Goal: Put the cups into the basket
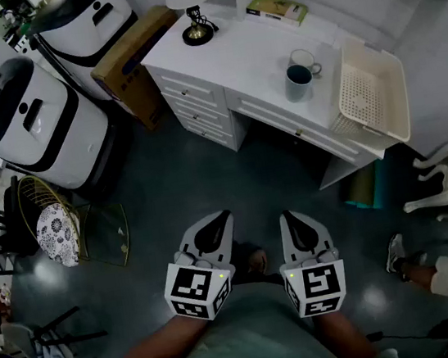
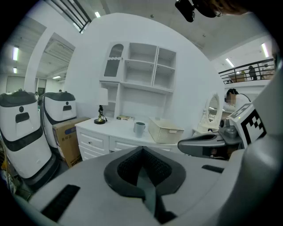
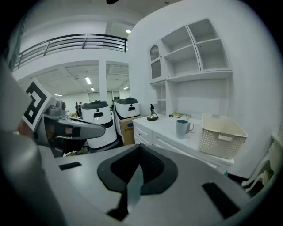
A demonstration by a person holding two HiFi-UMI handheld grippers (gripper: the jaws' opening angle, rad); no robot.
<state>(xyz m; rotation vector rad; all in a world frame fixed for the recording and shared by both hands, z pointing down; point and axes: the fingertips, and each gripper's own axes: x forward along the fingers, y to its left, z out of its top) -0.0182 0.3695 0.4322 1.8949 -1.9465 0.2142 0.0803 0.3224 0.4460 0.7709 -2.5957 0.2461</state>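
The white desk [image 1: 243,51] stands against the far wall, drawers along its front. At its left end a lamp [image 1: 195,22] sits on a dark round base. A book [image 1: 276,9] lies flat near the far edge, right of the lamp. Right of the middle stands a blue-grey cup [image 1: 298,83], with a pale cup [image 1: 304,61] just behind it. A cream perforated basket [image 1: 373,88] fills the right end, close beside the cups.

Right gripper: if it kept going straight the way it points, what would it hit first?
Probably the white desk's drawer front, left of the cup, though the right gripper tilts downward, so the floor might come first.
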